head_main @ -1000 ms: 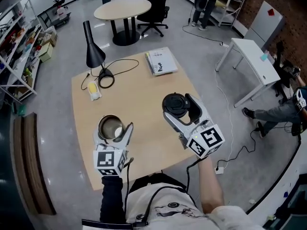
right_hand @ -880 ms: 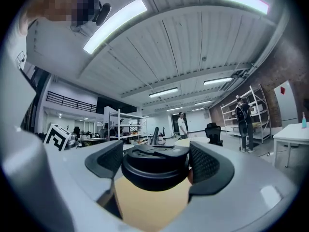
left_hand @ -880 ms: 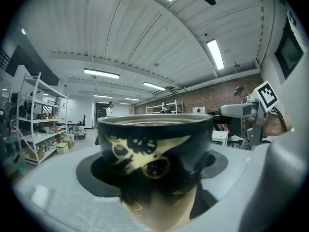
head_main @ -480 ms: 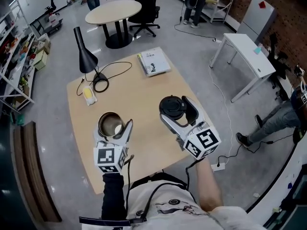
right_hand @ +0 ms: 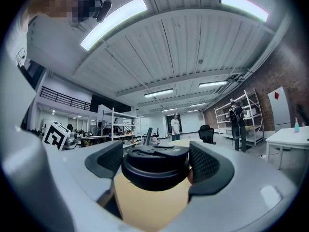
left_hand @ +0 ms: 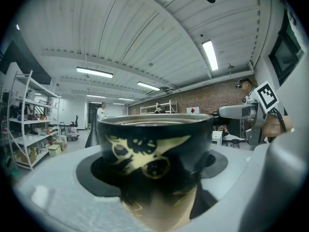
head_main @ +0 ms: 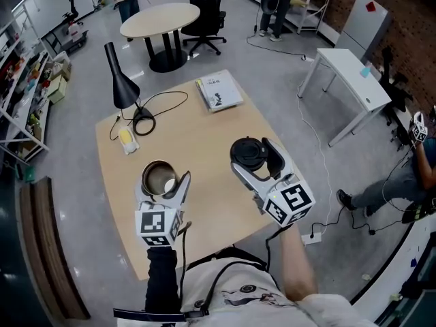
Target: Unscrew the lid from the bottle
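A dark metal bottle with a pale bird-like print stands open-topped between the pads of my left gripper, held over the near left part of the wooden table. In the left gripper view the bottle fills the space between the jaws, which press its sides. The black lid is off the bottle and sits in my right gripper, a hand's width to the right. In the right gripper view the lid is clamped between both ribbed pads.
A black desk lamp with its coiled cable stands at the table's far left, a small yellow object beside it. A book lies at the far edge. A round table, an office chair and a white side table stand beyond.
The head view has shifted slightly. Both grippers keep their holds, with the lid and the bottle still apart at about the same spacing.
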Demonstrator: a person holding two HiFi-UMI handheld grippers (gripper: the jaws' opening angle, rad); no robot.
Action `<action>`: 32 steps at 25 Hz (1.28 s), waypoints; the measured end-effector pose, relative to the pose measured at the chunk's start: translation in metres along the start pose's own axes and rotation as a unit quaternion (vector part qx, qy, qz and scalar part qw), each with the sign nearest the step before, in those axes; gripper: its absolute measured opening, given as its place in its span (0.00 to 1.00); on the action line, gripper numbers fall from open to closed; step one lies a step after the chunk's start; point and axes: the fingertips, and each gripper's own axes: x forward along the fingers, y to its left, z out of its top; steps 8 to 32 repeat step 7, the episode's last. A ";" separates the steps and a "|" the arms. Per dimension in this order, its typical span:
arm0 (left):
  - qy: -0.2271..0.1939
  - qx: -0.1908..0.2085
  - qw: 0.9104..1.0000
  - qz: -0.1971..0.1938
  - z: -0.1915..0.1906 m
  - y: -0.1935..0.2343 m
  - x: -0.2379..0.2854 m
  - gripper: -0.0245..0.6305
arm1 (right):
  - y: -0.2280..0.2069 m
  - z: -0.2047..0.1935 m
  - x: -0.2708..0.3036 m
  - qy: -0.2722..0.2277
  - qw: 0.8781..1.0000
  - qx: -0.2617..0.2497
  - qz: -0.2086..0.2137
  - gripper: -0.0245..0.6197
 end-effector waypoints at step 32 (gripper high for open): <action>0.002 0.000 1.000 -0.005 -0.003 0.000 0.004 0.70 | -0.002 -0.003 0.000 0.006 1.000 -0.003 -0.004 0.71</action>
